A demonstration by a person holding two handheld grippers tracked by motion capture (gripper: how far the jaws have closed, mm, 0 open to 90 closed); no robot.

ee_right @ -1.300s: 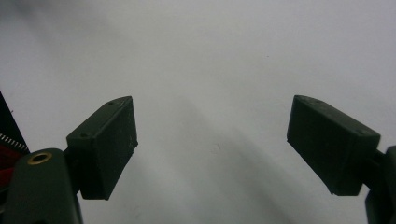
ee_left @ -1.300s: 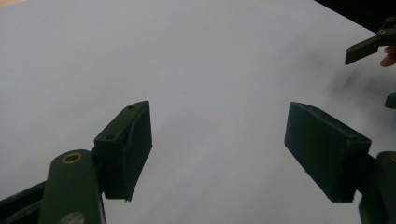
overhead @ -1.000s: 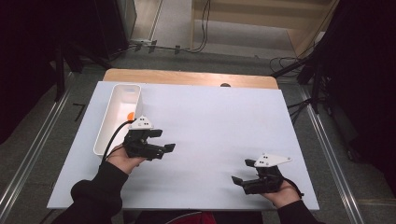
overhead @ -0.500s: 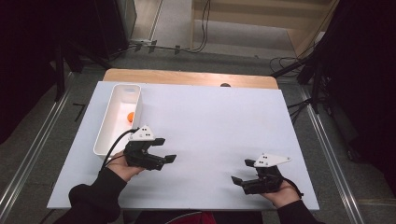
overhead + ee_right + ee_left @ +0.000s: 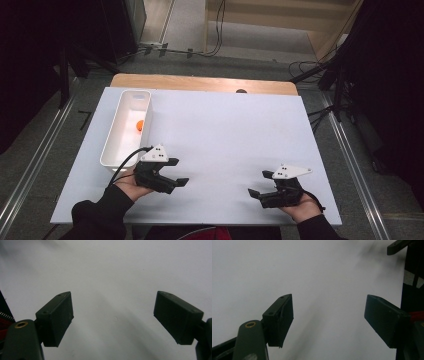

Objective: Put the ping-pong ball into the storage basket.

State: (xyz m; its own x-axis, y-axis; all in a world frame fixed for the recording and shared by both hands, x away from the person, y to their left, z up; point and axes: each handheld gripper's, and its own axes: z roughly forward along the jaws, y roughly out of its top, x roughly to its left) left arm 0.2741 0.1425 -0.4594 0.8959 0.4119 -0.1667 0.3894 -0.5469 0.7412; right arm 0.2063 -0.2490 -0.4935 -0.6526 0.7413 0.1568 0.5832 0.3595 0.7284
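Grey floor and dark equipment surround the desk (image 5: 225,125), whose white top fronts a wooden strip at the far edge.

High view: a white rectangular bin (image 5: 114,145) stands along the desk's left side, lengthwise front to back. A small orange object (image 5: 140,125) lies inside the bin, against its right wall near the middle. The left hand-held gripper (image 5: 176,172) sits just beside the bin's near right corner, apart from it, held in a hand with a dark sleeve; its jaws stand apart, pointing away from the bin. A black cable (image 5: 125,162) runs from it past the bin's near end. The right hand-held gripper (image 5: 259,185) is well apart from the bin, toward the desk's near right corner, jaws apart and pointing back toward the bin's side; a grey three-cornered plate (image 5: 291,171) tops it.

Left gripper view: the left hand-held gripper (image 5: 328,320) has both jaws spread wide over bare white desk (image 5: 312,270), nothing between them.

Right gripper view: the right hand-held gripper (image 5: 113,317) likewise has jaws spread wide over bare white desk (image 5: 112,270), nothing between them
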